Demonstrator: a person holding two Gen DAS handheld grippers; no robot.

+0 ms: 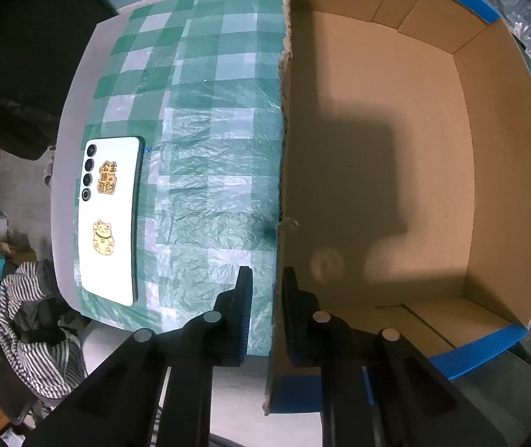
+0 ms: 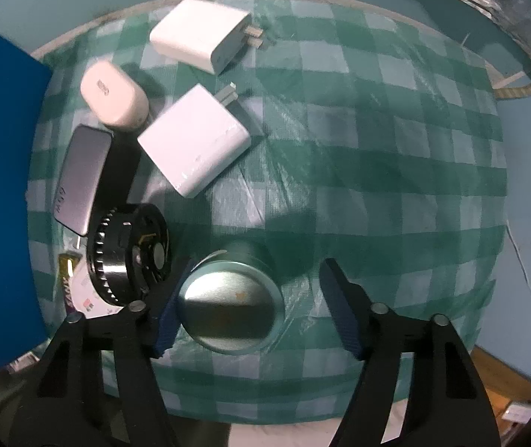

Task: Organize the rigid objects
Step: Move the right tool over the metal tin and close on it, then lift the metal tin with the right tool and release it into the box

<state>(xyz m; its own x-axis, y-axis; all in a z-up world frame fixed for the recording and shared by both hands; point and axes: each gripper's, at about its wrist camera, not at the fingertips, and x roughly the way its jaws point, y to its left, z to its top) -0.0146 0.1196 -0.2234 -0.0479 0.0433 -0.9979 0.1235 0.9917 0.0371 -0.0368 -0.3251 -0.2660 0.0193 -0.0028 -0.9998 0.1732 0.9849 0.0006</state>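
Cardboard box (image 1: 384, 171) is empty so far, my left gripper (image 1: 267, 287) pinching its wall, right gripper (image 2: 254, 290) half-open around the round tin (image 2: 230, 307), chargers (image 2: 194, 145) waiting on the counter (image 2: 377, 149).

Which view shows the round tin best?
The right wrist view: the round tin sits between the right gripper fingers, lid fully visible. The left wrist view shows none of it.
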